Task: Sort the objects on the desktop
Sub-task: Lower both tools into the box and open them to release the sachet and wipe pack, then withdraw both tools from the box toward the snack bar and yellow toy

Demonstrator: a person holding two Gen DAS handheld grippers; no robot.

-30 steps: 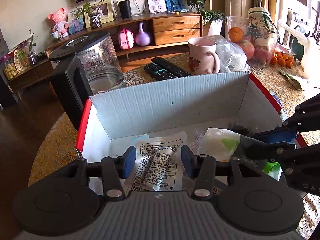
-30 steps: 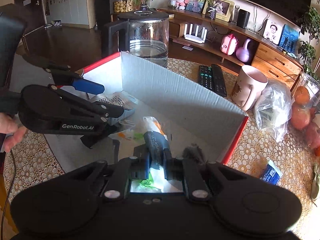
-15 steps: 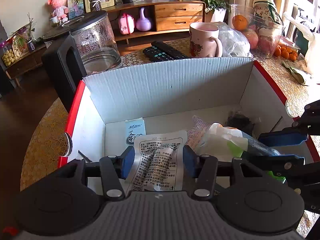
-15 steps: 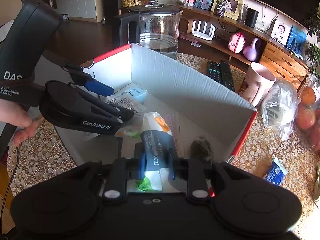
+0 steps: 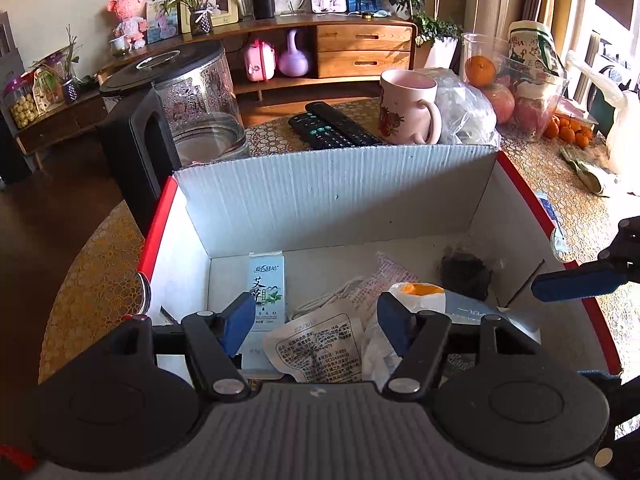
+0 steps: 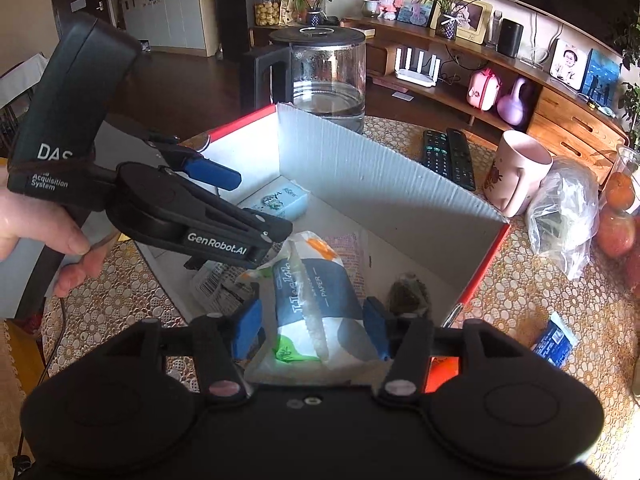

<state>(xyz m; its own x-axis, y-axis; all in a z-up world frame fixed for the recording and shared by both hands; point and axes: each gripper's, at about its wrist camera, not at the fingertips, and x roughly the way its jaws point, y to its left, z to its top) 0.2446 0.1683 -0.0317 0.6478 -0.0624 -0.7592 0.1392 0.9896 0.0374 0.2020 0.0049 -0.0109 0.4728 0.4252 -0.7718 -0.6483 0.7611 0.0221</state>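
Note:
A white cardboard box [image 5: 332, 196] with red edges holds the sorted items. My left gripper [image 5: 316, 324] hangs over its near left part with its jaws opening. A printed white sachet [image 5: 320, 344] lies loose beneath and between them, not pressed. My right gripper [image 6: 312, 328] is over the box's near side, its jaws also opening. A blue-and-white tissue pack [image 6: 316, 292] lies between them, free of the pads. A pale carton with green print [image 5: 266, 292] and a dark clump [image 5: 464, 274] also rest on the box floor.
Behind the box stand a glass kettle [image 5: 192, 108], two black remotes [image 5: 332, 128], a pink mug [image 5: 404, 108] and a clear plastic bag [image 5: 464, 112]. A fruit container [image 5: 516, 92] is at the back right. A small blue packet [image 6: 554, 340] lies on the lace cloth right of the box.
Both pairs of jaws have spread apart. The right gripper has let go of the tissue pack, which now lies in the box. The sachet has dropped flat under the left jaws.

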